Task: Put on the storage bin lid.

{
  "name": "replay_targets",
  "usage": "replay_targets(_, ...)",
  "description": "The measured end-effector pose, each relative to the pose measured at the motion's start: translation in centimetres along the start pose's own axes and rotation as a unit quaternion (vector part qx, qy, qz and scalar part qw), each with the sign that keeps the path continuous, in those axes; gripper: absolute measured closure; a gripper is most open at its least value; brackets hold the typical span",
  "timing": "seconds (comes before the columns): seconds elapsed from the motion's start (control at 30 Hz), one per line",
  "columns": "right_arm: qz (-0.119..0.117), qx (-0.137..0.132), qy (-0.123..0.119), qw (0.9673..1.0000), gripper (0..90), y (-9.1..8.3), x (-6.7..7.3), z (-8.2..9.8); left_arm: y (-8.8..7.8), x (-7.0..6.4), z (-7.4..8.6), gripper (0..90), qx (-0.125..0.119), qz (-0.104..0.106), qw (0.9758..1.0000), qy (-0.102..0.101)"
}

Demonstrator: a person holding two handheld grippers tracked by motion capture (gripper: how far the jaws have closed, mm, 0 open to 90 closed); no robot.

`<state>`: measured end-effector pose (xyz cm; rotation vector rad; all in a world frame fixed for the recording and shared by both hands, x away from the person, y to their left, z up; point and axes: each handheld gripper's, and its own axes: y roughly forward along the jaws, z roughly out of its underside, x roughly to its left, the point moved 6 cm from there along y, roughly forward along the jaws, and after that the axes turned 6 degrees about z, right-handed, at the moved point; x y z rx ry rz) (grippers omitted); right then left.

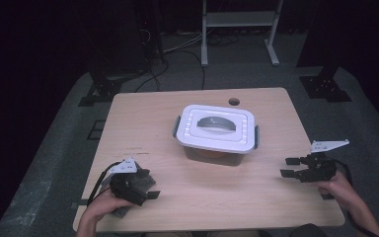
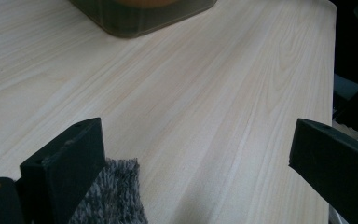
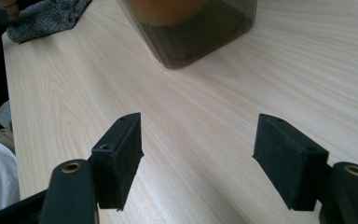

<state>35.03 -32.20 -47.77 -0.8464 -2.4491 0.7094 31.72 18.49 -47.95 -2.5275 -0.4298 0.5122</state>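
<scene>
Two black grippers, grey fuzzy cloth point(image 1: 139, 180), lidded box point(image 1: 217, 129)

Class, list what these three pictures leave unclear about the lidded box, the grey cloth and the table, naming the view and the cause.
- Orange contents of the translucent plastic box with white lid: cut off by the top edge in both gripper views; the lid covers them in the high view.
- Fuzzy grey cloth: the left gripper and hand cover most of it.
- Dark marks on the light wooden table: too small to read in the high view.

High view overhead; tool views low, sharing container point(image 1: 216, 129).
</scene>
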Motion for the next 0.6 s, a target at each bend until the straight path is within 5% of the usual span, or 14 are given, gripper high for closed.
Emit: replay_targets(0.6,-0.013,0.007,0.006,0.9999,30.2,0.6,1.0,1.8,0.1,0.0,0.0,2.7,0.004,-0.002,1.0000,0.000)
